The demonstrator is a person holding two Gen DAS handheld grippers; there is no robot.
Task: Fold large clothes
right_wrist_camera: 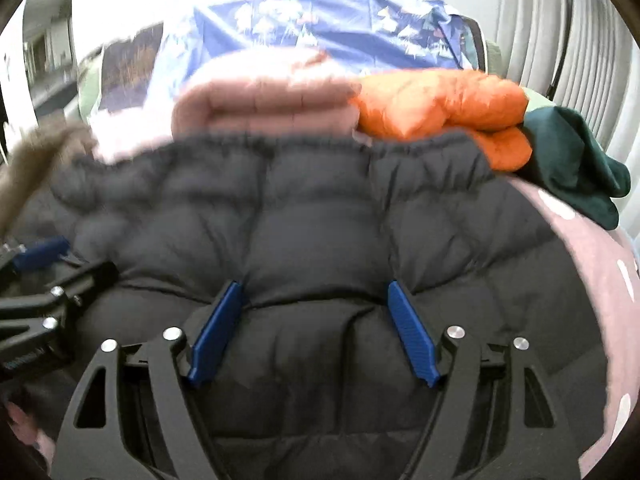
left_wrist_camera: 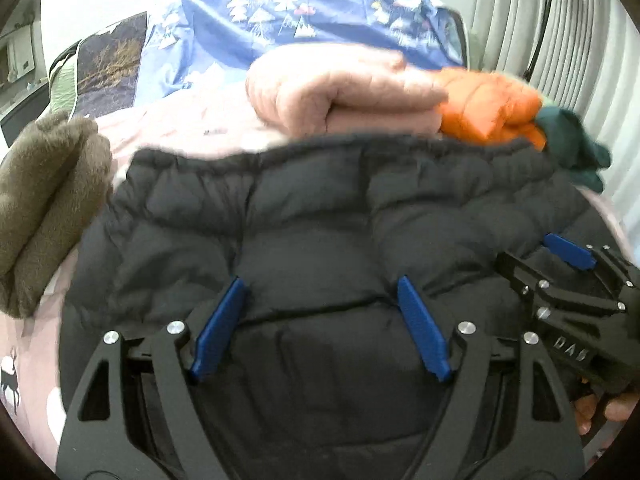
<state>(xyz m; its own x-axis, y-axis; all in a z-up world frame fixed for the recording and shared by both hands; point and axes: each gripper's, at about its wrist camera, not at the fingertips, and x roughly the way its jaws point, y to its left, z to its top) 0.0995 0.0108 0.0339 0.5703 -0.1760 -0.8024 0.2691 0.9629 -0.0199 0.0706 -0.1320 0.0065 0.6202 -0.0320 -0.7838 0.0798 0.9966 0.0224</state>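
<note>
We held both grippers wide open over the black puffer jacket (left_wrist_camera: 312,216) — left gripper (left_wrist_camera: 320,324), right gripper (right_wrist_camera: 314,330) — spread on the pink bedsheet (right_wrist_camera: 592,264); blue fingertips (left_wrist_camera: 404,284) seemingly pressed its quilting, below the folded pink coat (left_wrist_camera: 340,96).

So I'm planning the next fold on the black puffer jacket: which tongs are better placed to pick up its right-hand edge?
Probably the right tongs: open over the black puffer jacket, whose right edge on the pink bedsheet lies close beside them. The left tongs, also open, sit further left.
</note>
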